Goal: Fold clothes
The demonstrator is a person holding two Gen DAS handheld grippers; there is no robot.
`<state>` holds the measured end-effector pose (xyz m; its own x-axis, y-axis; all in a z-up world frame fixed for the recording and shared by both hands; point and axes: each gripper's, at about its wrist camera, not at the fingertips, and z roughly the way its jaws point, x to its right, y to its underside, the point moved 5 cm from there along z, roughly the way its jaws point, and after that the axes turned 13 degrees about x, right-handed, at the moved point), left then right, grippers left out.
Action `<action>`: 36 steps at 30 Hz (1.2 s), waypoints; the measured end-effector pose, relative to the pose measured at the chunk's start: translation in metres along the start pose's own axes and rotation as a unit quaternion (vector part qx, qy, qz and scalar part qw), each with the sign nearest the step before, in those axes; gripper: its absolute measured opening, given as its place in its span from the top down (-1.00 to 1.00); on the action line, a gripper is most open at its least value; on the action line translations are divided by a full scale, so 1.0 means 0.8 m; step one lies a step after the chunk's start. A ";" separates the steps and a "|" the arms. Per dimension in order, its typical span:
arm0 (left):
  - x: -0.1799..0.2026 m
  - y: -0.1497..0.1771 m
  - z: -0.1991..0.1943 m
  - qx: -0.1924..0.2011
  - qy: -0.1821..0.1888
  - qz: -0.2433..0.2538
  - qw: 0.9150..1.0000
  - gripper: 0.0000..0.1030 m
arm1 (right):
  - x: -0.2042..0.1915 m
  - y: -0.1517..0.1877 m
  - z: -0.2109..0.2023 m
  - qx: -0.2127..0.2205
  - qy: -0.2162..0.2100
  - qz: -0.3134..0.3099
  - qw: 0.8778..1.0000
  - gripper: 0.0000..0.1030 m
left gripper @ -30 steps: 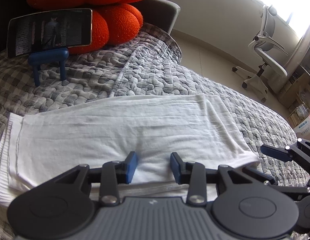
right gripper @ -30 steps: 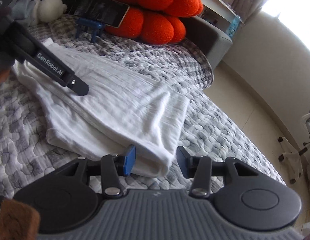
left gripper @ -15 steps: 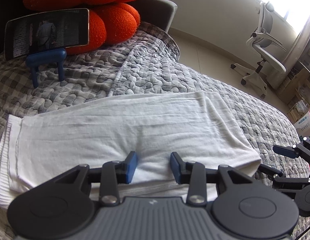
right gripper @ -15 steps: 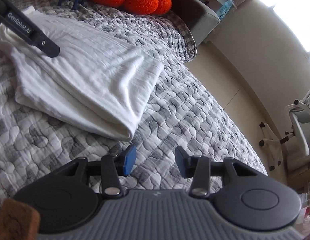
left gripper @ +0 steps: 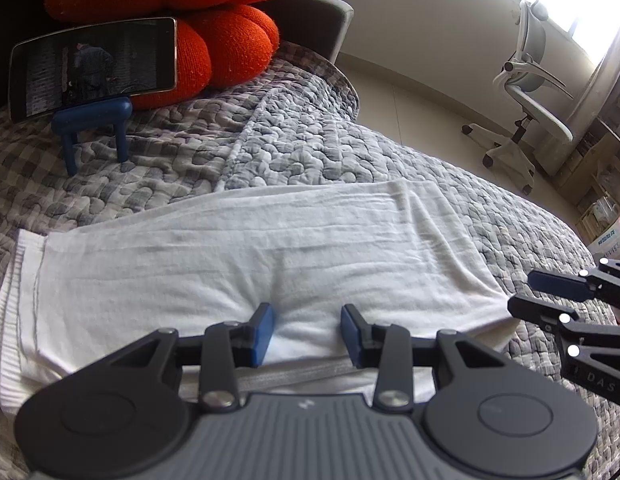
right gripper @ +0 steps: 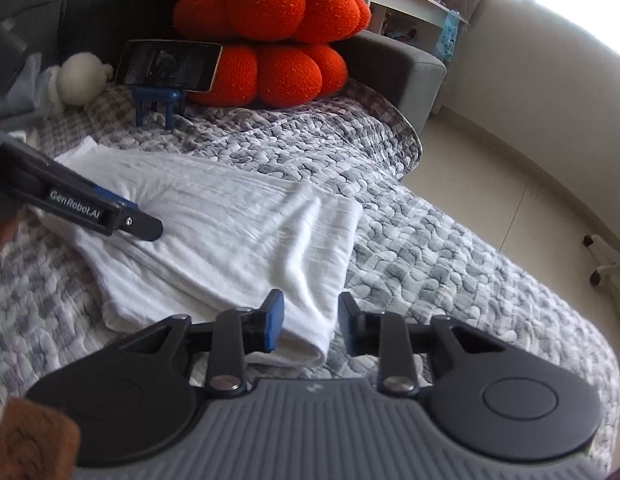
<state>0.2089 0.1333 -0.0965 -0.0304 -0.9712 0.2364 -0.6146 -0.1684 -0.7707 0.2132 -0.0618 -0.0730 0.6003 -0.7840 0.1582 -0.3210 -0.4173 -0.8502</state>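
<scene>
The white garment (left gripper: 246, 264) lay as a long folded band across the grey quilt (left gripper: 294, 148). The left gripper (left gripper: 308, 334) stood parted and empty over its near edge, the right gripper (right gripper: 310, 326) likewise gaping at its right end. Any further fold would want both layers pinched together, kept level.

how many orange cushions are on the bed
2: stacked at the head of the bed, the lower cushion behind the propped phone, the upper cushion on top. More may be hidden.
</scene>
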 end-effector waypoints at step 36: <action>0.023 0.009 -0.020 0.023 -0.006 0.030 0.999 0.22 | 0.018 0.002 -0.007 -0.015 -0.028 0.111 0.993 0.78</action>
<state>0.1911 0.1165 -0.0884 -0.0560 -0.9817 0.1823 -0.5758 -0.1174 -0.8091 0.2170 -0.0762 -0.0695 0.5519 -0.8317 -0.0610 -0.4710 -0.2505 -0.8458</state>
